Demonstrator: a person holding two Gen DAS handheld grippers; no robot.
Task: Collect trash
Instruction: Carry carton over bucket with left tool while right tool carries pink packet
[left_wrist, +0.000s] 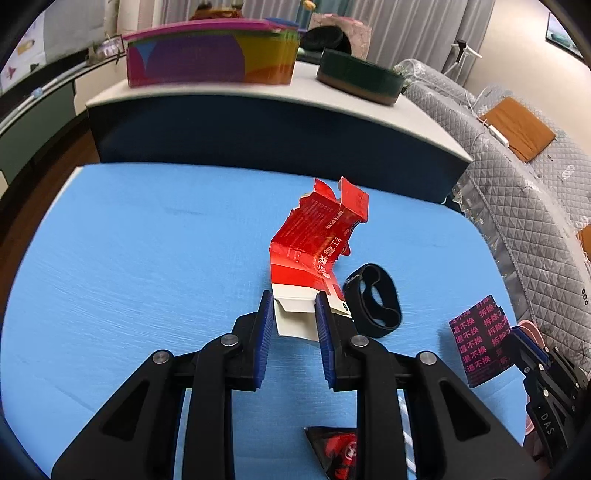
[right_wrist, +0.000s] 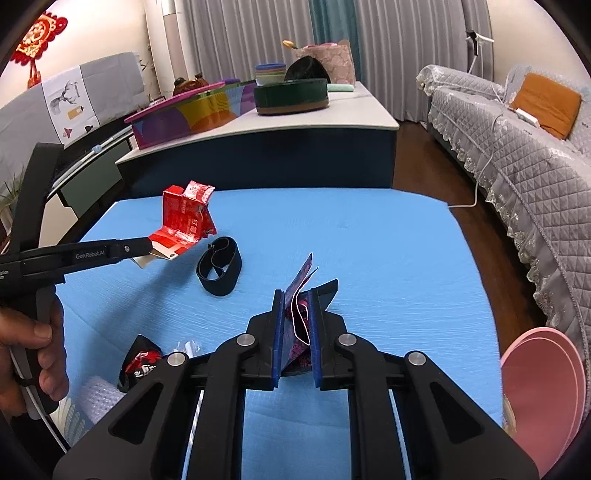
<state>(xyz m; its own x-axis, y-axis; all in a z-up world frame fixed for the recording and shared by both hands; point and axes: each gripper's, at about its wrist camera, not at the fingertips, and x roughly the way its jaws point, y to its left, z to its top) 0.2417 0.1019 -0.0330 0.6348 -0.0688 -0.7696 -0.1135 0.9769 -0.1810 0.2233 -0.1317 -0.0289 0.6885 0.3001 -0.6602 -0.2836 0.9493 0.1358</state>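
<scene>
Red carton and dark wrapper pinched above blue table cover.
Left wrist: left gripper (left_wrist: 294, 314) clamped on white end of torn red carton (left_wrist: 314, 240), lifted off blue cover (left_wrist: 147, 258), black band (left_wrist: 373, 295) just beside. Right wrist: right gripper (right_wrist: 297, 317) closed on folded dark wrapper with pink print (right_wrist: 301, 291); black-red packet (right_wrist: 142, 360) lying near left, pink bin (right_wrist: 539, 387) at right edge.

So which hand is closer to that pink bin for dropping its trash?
The right. Its gripper, shut on the black-and-pink wrapper, has the pink bin just beside it. The left gripper holds the red box farther away.
</scene>
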